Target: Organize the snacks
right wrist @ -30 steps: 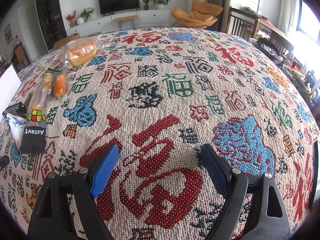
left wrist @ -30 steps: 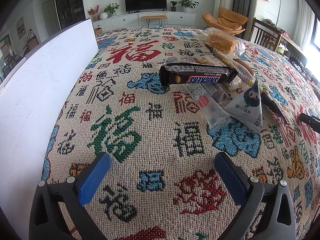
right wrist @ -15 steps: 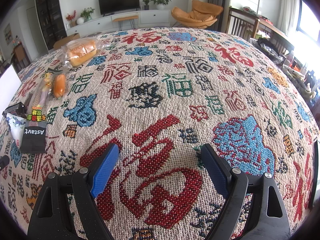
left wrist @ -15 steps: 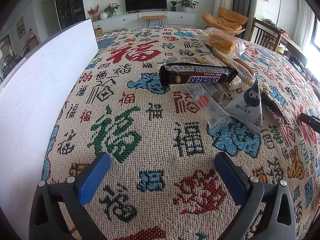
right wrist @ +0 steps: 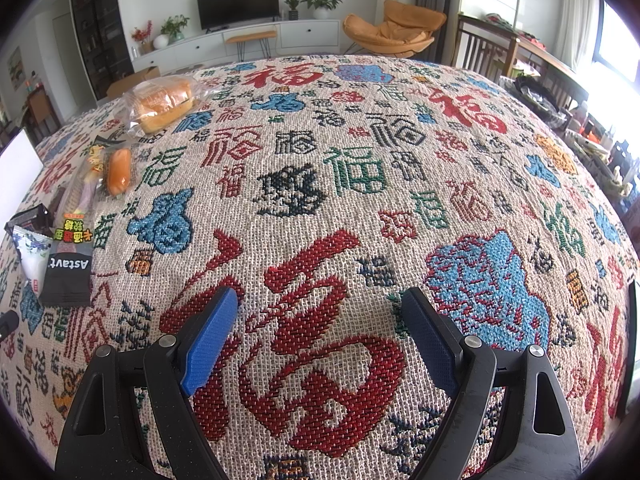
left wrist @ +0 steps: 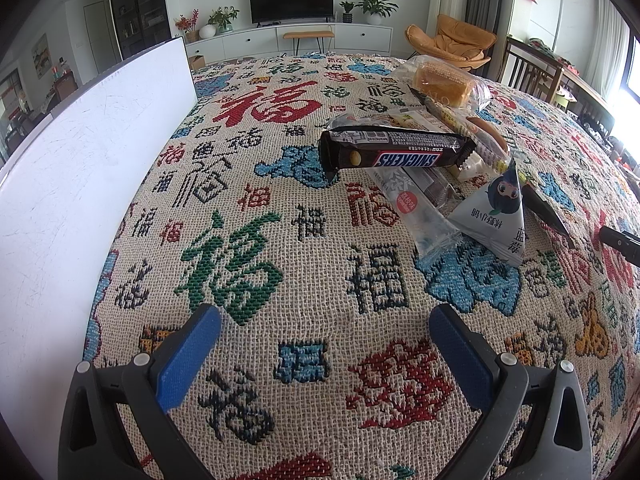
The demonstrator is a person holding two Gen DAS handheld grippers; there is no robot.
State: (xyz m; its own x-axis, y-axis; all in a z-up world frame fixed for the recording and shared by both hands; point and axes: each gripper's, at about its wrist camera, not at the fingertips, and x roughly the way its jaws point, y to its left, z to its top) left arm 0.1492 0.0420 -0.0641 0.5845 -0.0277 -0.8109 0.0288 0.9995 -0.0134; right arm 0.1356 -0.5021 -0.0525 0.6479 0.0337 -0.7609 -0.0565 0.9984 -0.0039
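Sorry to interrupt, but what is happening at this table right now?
A person is about to sort snacks. The left gripper and right gripper are both open over the patterned cloth, holding nothing. A Snickers bar, triangular pouch, bread and other packets lie untouched in a loose pile beside a white board.

The left hand-held gripper (left wrist: 325, 340) hangs wide open over the patterned tabletop (left wrist: 256, 240), holding nothing; ahead lies a pile of snacks; a Snickers bar (left wrist: 396, 152) rests on top; a white board (left wrist: 80, 152) stands at left.
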